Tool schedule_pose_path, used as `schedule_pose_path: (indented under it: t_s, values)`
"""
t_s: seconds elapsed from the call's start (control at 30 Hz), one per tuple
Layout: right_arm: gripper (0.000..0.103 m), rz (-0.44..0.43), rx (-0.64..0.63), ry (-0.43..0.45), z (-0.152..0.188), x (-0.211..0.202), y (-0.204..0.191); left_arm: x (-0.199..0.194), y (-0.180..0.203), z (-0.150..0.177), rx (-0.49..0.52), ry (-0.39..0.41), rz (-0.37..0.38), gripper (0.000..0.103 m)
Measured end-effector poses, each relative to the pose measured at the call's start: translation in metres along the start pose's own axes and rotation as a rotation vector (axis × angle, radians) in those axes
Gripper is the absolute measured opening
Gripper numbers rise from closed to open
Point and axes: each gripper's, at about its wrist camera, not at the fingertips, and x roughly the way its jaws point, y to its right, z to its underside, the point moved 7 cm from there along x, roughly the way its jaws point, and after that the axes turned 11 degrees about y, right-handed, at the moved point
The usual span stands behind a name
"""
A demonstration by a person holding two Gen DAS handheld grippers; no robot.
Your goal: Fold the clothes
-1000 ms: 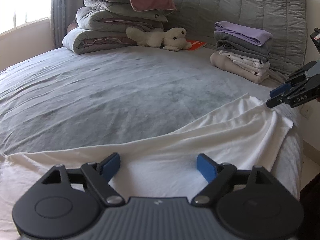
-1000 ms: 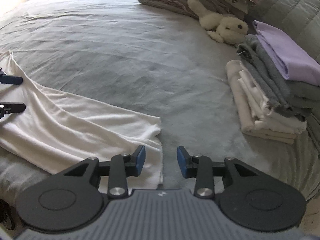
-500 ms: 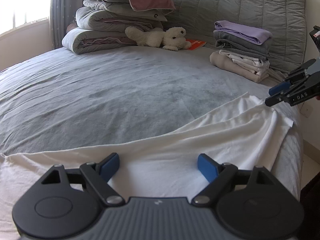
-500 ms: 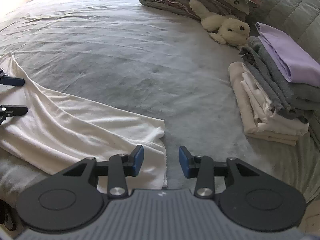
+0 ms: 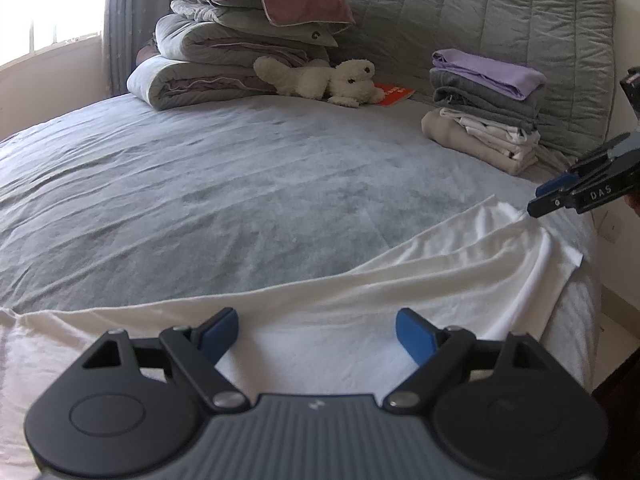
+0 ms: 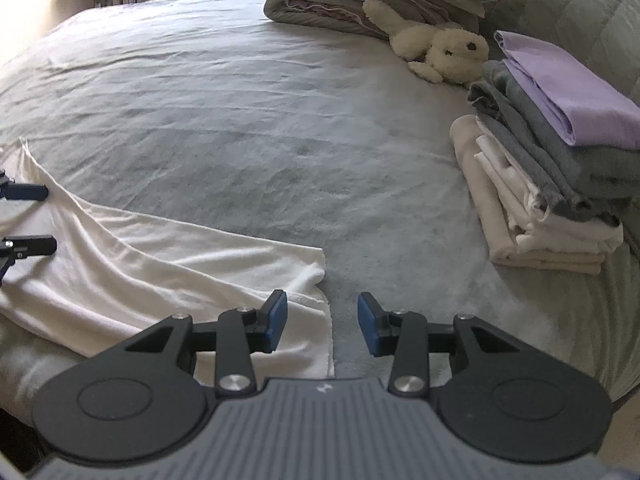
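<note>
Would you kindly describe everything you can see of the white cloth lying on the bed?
The white cloth is a soft, knit-looking garment or sheet, spread long and mostly flat along the near edge of the grey bedspread. Shallow wrinkles run along it and its right end is bunched, a corner drooping over the bed's side. The open left claw hovers over one end, the open right claw straddles the other end's edge. Neither grips it.

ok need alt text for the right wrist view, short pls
The open right gripper hovers over the near edge of a white garment spread on a grey bed. A stack of folded clothes sits at right, a plush toy behind it, and the left gripper at far left.
</note>
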Motion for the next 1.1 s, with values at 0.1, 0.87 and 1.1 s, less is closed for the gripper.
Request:
schedule_pose_path:
  t_s: [0.1, 0.87, 1.1]
  values:
    - [0.042, -0.010, 0.033, 0.001, -0.001, 0.001, 0.002, -0.002, -0.004, -0.004, -0.006, 0.005, -0.009, 0.087]
    - [0.039, -0.150, 0.036, 0.028, -0.001, 0.004, -0.006, -0.011, -0.055, -0.019, -0.035, 0.027, -0.133, 0.086]
    - [0.039, -0.132, -0.065, 0.005, 0.008, 0.014, -0.013, -0.024, -0.095, -0.021, -0.048, 0.027, -0.243, 0.086]
